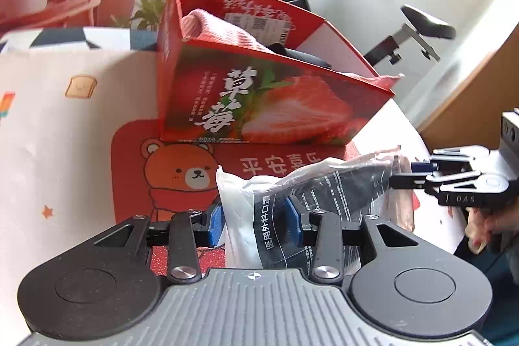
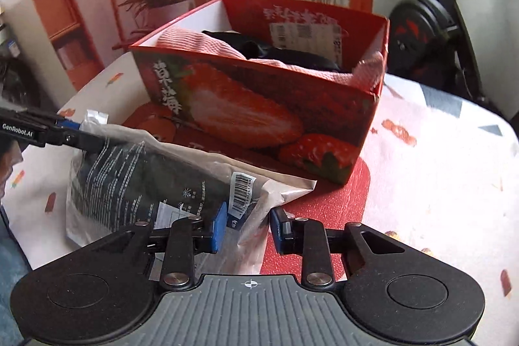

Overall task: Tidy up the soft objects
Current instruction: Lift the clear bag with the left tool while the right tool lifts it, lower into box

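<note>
Plastic crinkled between both claws: we held the packet of masks (image 1: 311, 193) by its two ends, just in front of the red strawberry box (image 2: 259, 106) that stood on the bear mat (image 1: 181, 171) near the middle of the table (image 2: 438, 151). Our left claw (image 1: 256, 221) pinched one end, blue pads pressing the film; our right claw (image 2: 245, 224) had its pads against the clear corner at the other end, though that grip looked thin and we could not be sure how firm it was. A pink towel (image 2: 201, 42) and something dark (image 2: 275, 52) already lay in the box. To do this well, we judged both hands should rise together, keeping the packet level and lightly taut so the slippery film would not slide out, clear the box's near wall, then lower onto the towel before letting go.
</note>
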